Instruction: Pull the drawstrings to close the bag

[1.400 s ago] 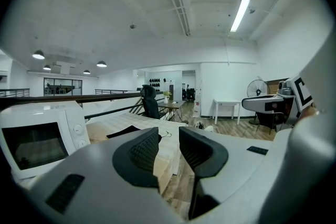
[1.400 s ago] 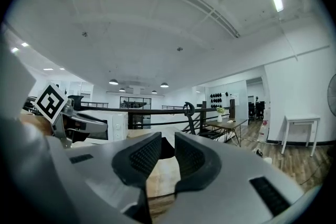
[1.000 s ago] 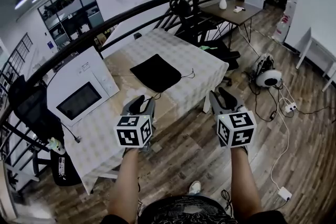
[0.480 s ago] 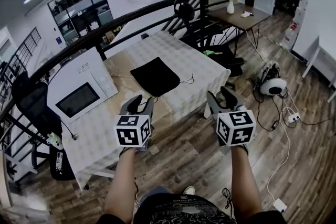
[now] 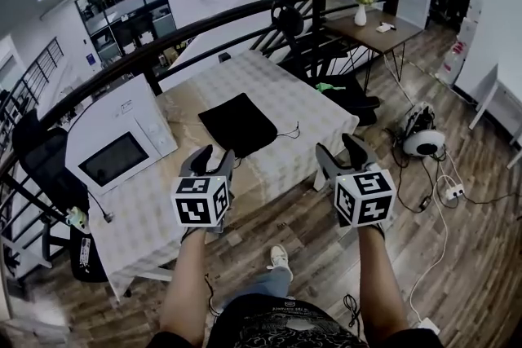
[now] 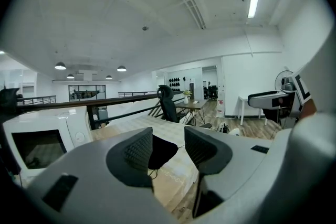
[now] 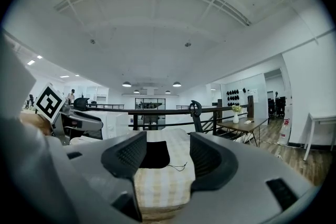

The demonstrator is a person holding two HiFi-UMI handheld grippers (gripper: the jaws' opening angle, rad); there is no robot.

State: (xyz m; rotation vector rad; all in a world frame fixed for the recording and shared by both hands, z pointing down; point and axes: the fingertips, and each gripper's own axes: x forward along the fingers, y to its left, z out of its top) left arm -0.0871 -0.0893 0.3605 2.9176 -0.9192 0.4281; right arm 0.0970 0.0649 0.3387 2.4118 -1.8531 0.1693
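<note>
A black drawstring bag [image 5: 239,123] lies flat on the checkered tablecloth, its thin cord [image 5: 289,130] trailing to the right. It shows between the jaws in the left gripper view [image 6: 164,150] and in the right gripper view [image 7: 155,155]. My left gripper [image 5: 212,160] hovers short of the table's near edge, jaws opening with nothing between them. My right gripper [image 5: 339,152] hangs off the table's right corner above the floor, jaws also opening and empty. Neither touches the bag.
A white microwave [image 5: 115,149] stands on the table [image 5: 277,85] to the left of the bag. A black railing [image 5: 163,41] runs behind it. An office chair [image 5: 342,90], a desk with a vase [image 5: 360,15] and floor cables [image 5: 432,200] lie to the right.
Both grippers' jaws have spread wider. The view has shifted slightly, and the person's foot now shows on the floor below the grippers.
</note>
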